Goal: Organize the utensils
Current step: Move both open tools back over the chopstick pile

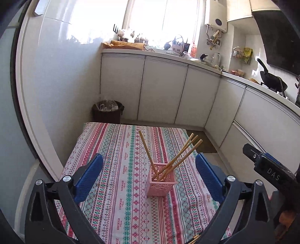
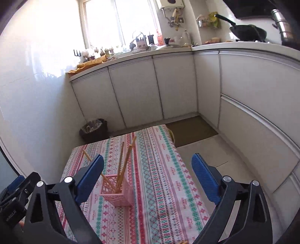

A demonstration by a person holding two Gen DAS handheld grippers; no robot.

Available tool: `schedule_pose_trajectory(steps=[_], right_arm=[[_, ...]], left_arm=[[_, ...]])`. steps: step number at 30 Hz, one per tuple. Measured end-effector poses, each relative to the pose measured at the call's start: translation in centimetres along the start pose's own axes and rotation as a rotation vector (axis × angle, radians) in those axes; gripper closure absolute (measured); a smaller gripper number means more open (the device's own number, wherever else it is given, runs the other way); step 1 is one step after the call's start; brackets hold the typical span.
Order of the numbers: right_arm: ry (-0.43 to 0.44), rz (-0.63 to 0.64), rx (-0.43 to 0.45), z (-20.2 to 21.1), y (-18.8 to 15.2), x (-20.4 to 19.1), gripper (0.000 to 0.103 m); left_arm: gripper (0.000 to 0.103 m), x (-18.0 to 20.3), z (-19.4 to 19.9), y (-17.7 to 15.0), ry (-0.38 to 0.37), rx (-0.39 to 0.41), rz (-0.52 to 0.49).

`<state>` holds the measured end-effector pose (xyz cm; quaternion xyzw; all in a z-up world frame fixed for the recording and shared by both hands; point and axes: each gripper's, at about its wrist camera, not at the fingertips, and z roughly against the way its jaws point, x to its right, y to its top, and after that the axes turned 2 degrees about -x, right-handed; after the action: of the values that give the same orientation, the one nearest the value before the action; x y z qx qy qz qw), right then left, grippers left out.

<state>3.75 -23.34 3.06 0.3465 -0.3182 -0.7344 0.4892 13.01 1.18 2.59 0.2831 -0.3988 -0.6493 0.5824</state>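
Chopsticks (image 1: 169, 157) in holder (image 1: 161, 184), holder on table (image 1: 116, 187), bin (image 1: 107, 111) behind

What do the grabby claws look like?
Each claw has two flat blue fingers with ribbed faces, set on black plastic arms joined by round silver bolts. The left claw and right claw look alike. White letters "DAS" mark the right one's black body, seen from the left camera.

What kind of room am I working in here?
Most likely a home kitchen. White base cabinets run under a cluttered countertop, a black wok sits at the far right, and a wall-mounted water heater hangs by the window. The pink holder stands on a small cloth-covered table.
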Motion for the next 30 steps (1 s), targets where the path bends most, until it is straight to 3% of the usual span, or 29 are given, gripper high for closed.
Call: schedule_pose_trajectory(steps=[3, 6, 14, 17, 23, 25, 30], right_arm=[[-0.049, 0.025, -0.01, 1.1, -1.4, 0.8, 0.007], [-0.078, 0.037, -0.077, 1.7, -3.5, 2.2, 0.007], [-0.165, -0.145, -0.27, 2.3, -11.5, 10.9, 0.007], [-0.217, -0.235, -0.289, 2.7, -13.5, 14.4, 0.007], [-0.214, -0.335, -0.303, 3.3, -13.7, 18.0, 0.007], [-0.215, -0.349, -0.31, 3.2, -13.7, 18.6, 0.007], [-0.2, -0.386, -0.316, 3.4, -13.9, 20.0, 0.007]], left_arm=[[0.007, 1.2, -0.1, -1.0, -0.002, -0.035, -0.055], [0.007, 2.7, -1.1, -2.4, -0.016, -0.125, -0.141], [0.007, 7.4, -6.0, -10.4, -0.113, -0.501, -0.411], [0.007, 9.0, -8.2, -13.9, -0.15, -0.654, -0.441], [0.008, 11.7, -12.3, -18.6, -0.175, -0.903, -0.41], [0.011, 12.0, -13.0, -19.0, -0.153, -0.913, -0.405], [0.047, 11.8, -14.6, -19.2, -0.129, -0.939, -0.372]])
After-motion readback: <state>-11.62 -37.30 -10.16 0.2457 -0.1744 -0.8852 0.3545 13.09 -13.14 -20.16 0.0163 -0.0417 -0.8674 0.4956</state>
